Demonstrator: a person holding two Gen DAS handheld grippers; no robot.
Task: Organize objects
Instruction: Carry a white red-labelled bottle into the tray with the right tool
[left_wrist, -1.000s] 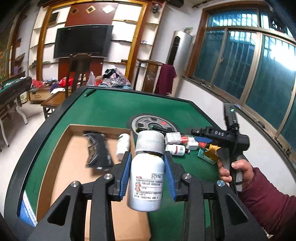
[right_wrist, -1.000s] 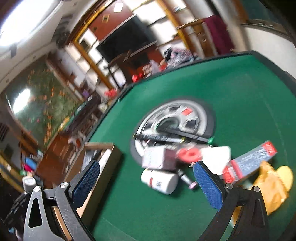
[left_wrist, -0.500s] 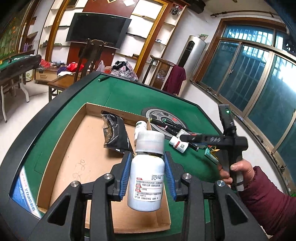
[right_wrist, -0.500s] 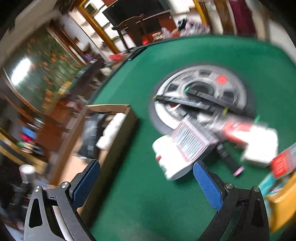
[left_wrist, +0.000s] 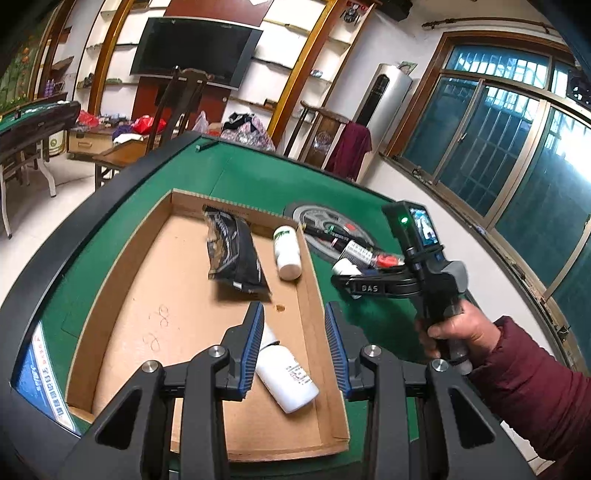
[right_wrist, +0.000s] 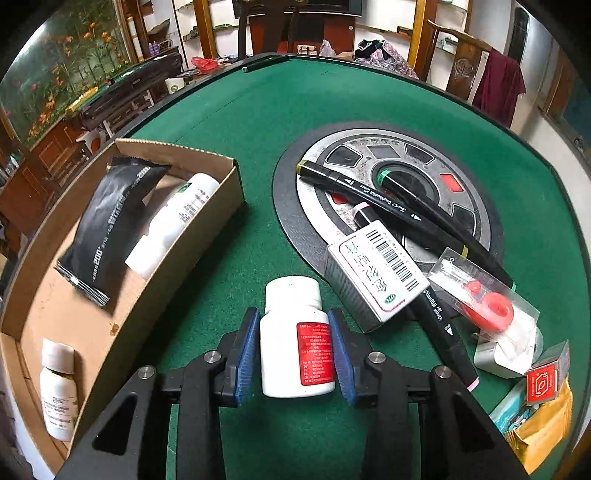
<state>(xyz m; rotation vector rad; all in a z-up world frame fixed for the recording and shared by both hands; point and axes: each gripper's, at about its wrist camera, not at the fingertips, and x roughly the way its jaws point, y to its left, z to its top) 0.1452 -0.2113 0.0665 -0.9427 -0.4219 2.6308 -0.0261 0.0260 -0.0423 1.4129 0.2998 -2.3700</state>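
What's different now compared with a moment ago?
The left gripper let go of its white bottle, now lying in the box. The right gripper came down and its jaws have just closed on the red-labelled bottle. The black pouch and pens stayed put.

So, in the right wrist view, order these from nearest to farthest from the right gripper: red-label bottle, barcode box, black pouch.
1. Red-label bottle, between the pads of the right gripper.
2. Barcode box, just right and ahead, on the felt.
3. Black pouch, far left, inside the cardboard tray.
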